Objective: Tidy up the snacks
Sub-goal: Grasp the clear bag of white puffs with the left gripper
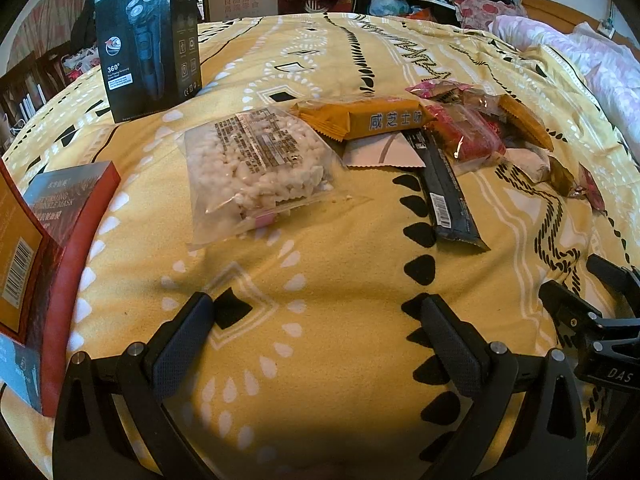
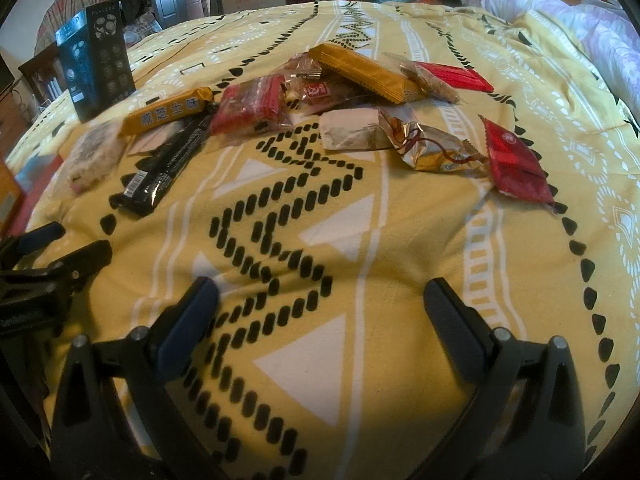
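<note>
Left wrist view: left gripper [image 1: 316, 344] hovers low over the yellow bedspread [image 1: 328, 248], jaws wide apart, nothing between them. Right gripper [image 2: 320, 320] likewise spread and empty, near the left one; each shows at the edge of the other's view.

Snacks lie loose ahead of both tools, none sorted as far as can be seen:
- rice-puff bag [image 1: 256, 168], nearest the left gripper, apart from it
- orange bar [image 1: 360, 118], one end lying over a white packet [image 1: 384, 152]
- black bar [image 1: 448, 192], beside the white packet
- red packs [image 2: 248, 106] and a second orange bar [image 2: 368, 72], heaped together farther back
- white wrap [image 2: 352, 128], touching a gold wrap [image 2: 432, 148]
- red sachet [image 2: 516, 164], at the right end, just beside the gold wrap

Shaver box [image 1: 148, 40] stands upright at far left; a red box [image 1: 64, 248] lies at the left edge. No tray or bin for the snacks shows.

Judgement: task looks barely begun. Nothing gripped, pile still jumbled and overlapping; all the grouping is left to do.
</note>
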